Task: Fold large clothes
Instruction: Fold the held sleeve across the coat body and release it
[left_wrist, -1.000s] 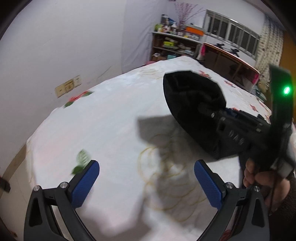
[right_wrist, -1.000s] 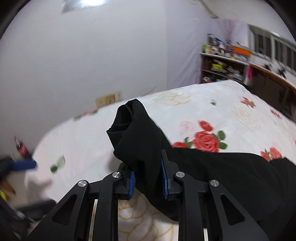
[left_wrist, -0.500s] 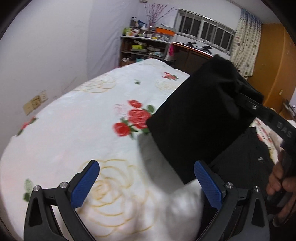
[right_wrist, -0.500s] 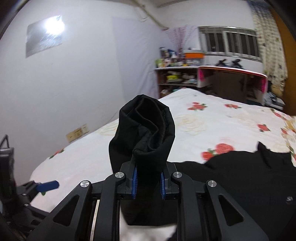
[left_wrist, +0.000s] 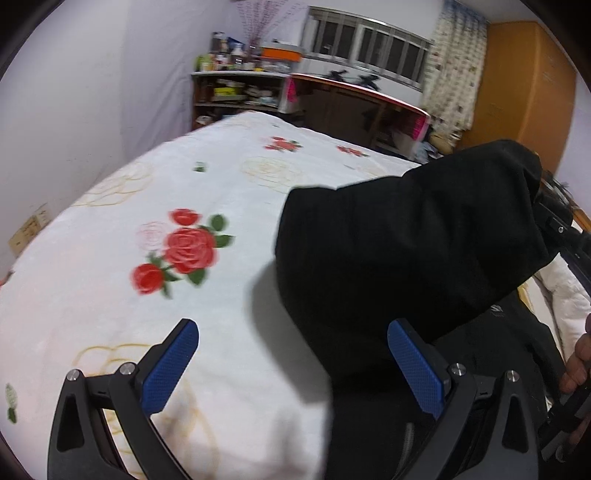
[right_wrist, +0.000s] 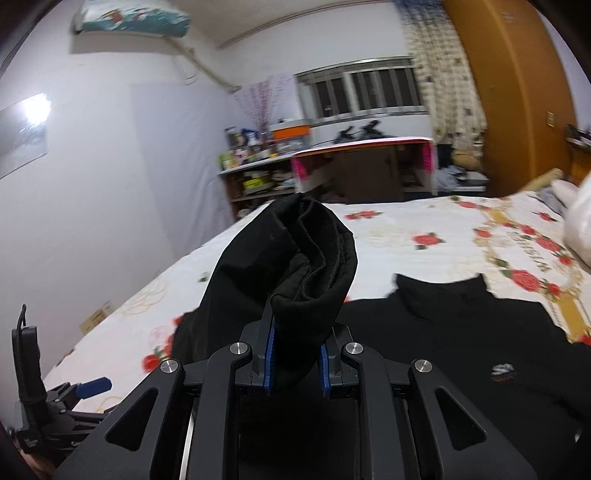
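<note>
A large black garment (right_wrist: 461, 343) lies spread on the rose-print bedsheet (right_wrist: 424, 236), collar toward the far side, a small white logo on its chest. My right gripper (right_wrist: 295, 363) is shut on the cuff end of its black sleeve (right_wrist: 295, 258), held lifted above the body of the garment. In the left wrist view the lifted sleeve (left_wrist: 406, 251) hangs to the right. My left gripper (left_wrist: 291, 365) is open and empty above the sheet (left_wrist: 147, 229), just left of the sleeve.
A cluttered shelf (left_wrist: 240, 88) and a dark desk (left_wrist: 351, 107) stand beyond the bed's far end. A wall runs along the left. An orange wardrobe (right_wrist: 517, 92) is at the right. A white bundle (right_wrist: 576, 221) lies on the bed's right side.
My right gripper has carried the sleeve up and to the right, over the garment's body. My left gripper has swung right along the bed and stays open.
</note>
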